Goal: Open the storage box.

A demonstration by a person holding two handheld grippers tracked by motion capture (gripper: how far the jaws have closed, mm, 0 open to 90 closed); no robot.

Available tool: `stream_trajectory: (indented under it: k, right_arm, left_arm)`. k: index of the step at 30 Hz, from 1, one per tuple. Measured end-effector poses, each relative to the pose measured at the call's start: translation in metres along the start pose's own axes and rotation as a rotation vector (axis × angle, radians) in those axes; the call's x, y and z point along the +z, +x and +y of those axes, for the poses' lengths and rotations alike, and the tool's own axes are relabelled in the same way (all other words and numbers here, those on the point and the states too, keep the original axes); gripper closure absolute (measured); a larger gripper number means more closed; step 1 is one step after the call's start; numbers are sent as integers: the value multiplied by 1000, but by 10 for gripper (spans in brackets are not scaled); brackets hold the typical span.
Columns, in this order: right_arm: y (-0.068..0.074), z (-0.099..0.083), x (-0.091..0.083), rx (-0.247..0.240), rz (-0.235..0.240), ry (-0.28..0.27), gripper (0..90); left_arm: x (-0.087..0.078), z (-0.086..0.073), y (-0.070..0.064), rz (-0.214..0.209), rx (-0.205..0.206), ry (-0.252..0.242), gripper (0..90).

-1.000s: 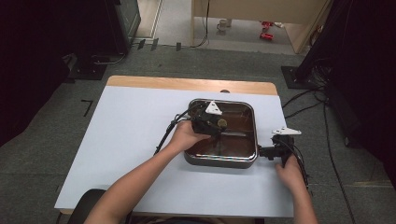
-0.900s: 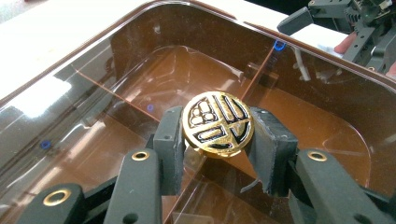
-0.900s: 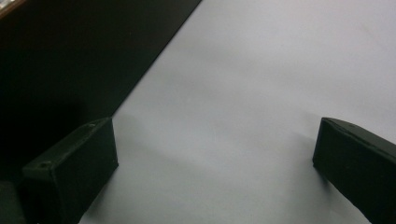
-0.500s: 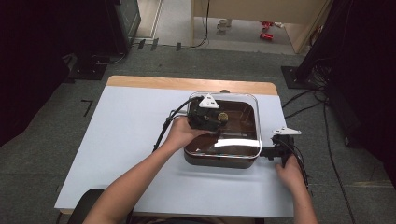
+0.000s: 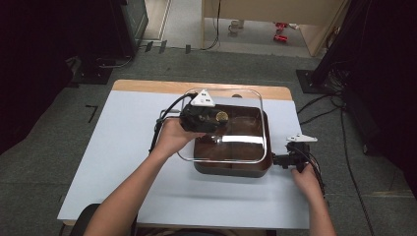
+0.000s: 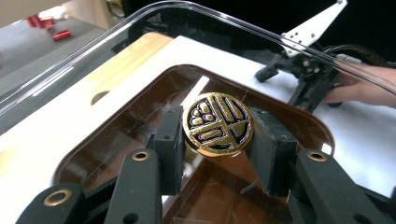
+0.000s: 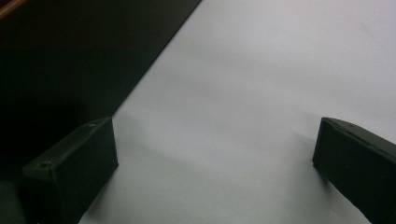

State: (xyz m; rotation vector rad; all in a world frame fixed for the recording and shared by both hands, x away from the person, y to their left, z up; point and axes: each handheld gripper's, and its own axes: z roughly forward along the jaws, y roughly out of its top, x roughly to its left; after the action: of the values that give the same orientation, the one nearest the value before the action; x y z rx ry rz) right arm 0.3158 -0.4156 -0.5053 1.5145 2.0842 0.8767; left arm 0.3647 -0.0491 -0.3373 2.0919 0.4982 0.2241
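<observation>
1. Gripping the gold knob [image 6: 217,123] of the clear lid [image 5: 246,98], the left gripper [image 5: 216,118] sits at frame centre in the high view; jaws clamped on both sides of the knob.
2. Lid is lifted and tilted above the brown pan [image 5: 231,167], its far edge raised toward the upper middle of the frame.
3. Pan rests on the white table [image 5: 123,162], right of centre.
4. Right gripper [image 5: 278,160] is at the pan's right side, lower right of the high view, by the pan's near right corner.
5. In the right gripper view its jaws stand wide apart over bare table [image 7: 243,93], nothing between them; dark pan wall [image 7: 70,60] fills the upper left.
</observation>
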Motion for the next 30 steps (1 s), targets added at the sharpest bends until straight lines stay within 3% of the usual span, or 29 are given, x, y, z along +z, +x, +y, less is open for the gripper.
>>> stream_trajectory:
  k: [4,8,19,24,25,26,27,30]
  right_arm:
    - [0,0,0,3,1,2,0]
    - [0,0,0,3,1,2,0]
    - [0,0,0,2,2,1,0]
    - [0,0,0,3,2,2,0]
    - [0,0,0,3,2,3,0]
    - [0,0,0,3,2,3,0]
    - [0,0,0,2,3,4,0]
    - [0,0,0,1,3,3,0]
  left_arm:
    - [-16,-5,8,22,-19,4,592]
    - [-36,-12,19,72,-36,17,591]
    - [-85,-42,56,164,-135,16,591]
    - [-96,-57,74,210,-184,5,592]
    - [-98,-69,85,224,-225,9,591]
    - [-98,-69,85,224,-225,9,591]
    - [-98,-80,96,241,-259,22,592]
    - [-96,-92,106,270,-288,40,592]
